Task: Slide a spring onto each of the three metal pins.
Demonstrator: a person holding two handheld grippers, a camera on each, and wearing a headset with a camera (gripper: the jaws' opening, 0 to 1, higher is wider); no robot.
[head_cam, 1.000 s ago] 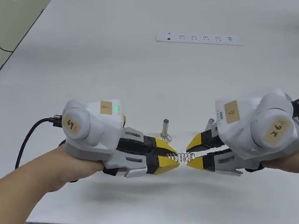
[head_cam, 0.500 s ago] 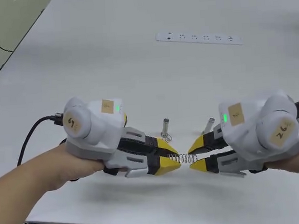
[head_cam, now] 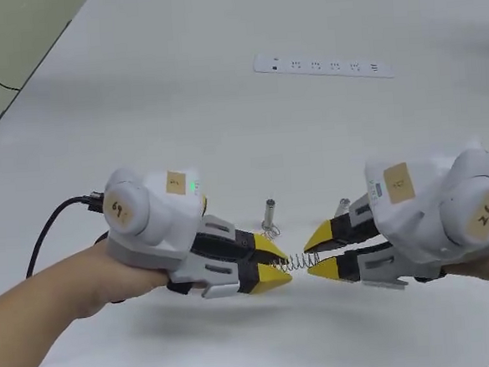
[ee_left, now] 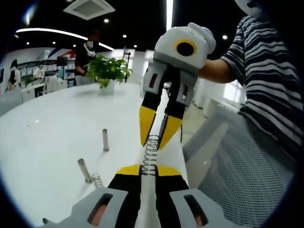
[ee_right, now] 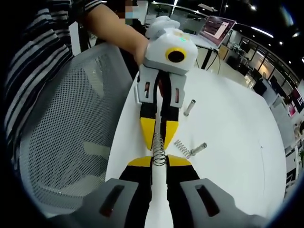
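From where I stand, the left gripper (head_cam: 280, 265) is clamped on one end of a spring (head_cam: 297, 262). The spring's other end sits between the parted jaws of the right gripper (head_cam: 310, 259). Just beyond the tips are an upright metal pin (head_cam: 270, 213) and a second pin (head_cam: 342, 206).

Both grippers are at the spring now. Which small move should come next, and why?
Probably draw the right gripper back a little. The left gripper is shut on the spring, while the right jaws stand apart around its other end.
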